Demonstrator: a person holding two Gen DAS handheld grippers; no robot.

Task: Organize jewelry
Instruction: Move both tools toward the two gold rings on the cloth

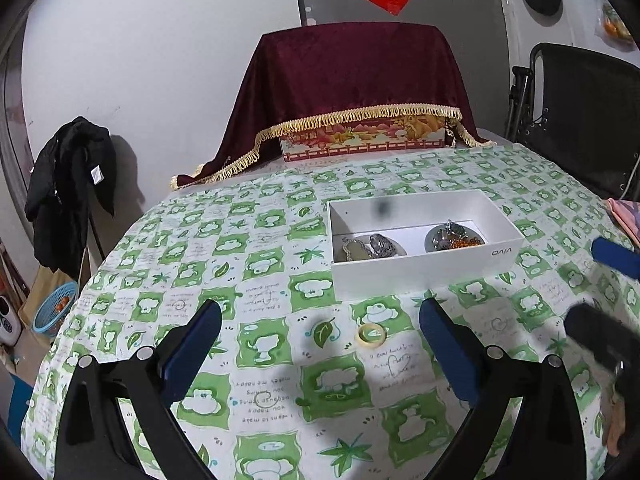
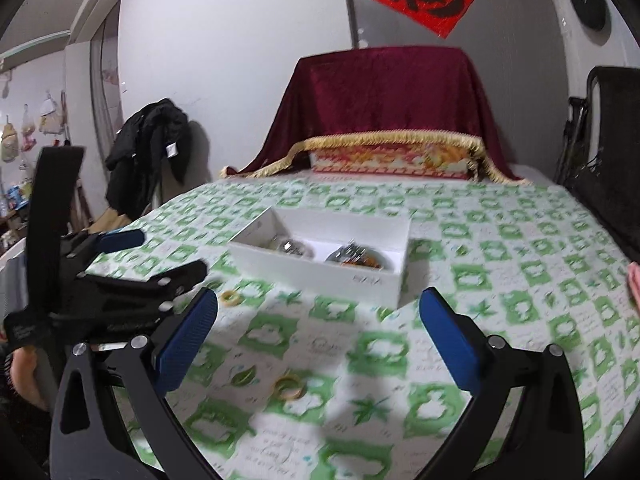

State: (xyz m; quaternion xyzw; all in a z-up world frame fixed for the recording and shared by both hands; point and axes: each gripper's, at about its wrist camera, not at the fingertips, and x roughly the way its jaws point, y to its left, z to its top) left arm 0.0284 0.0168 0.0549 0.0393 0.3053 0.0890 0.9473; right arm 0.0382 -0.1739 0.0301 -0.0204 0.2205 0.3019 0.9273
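A white open box [image 1: 424, 268] sits on the green-patterned tablecloth, holding two small dishes with jewelry: silver pieces [image 1: 374, 246] and orange beads [image 1: 464, 242]. A pale yellow ring [image 1: 372, 335] lies on the cloth just in front of the box, between and ahead of my left gripper's [image 1: 320, 344] open, empty fingers. In the right wrist view the box [image 2: 320, 272] is ahead, a yellow ring [image 2: 289, 387] lies between my right gripper's [image 2: 318, 336] open fingers, and another ring [image 2: 231, 298] lies by the left gripper [image 2: 120, 276].
A box draped in dark red fringed cloth [image 1: 344, 92] stands at the table's far edge. A black chair [image 1: 580, 120] is at the right, a black jacket [image 1: 68, 188] hangs at the left. A pink item [image 1: 626, 216] lies at the right table edge.
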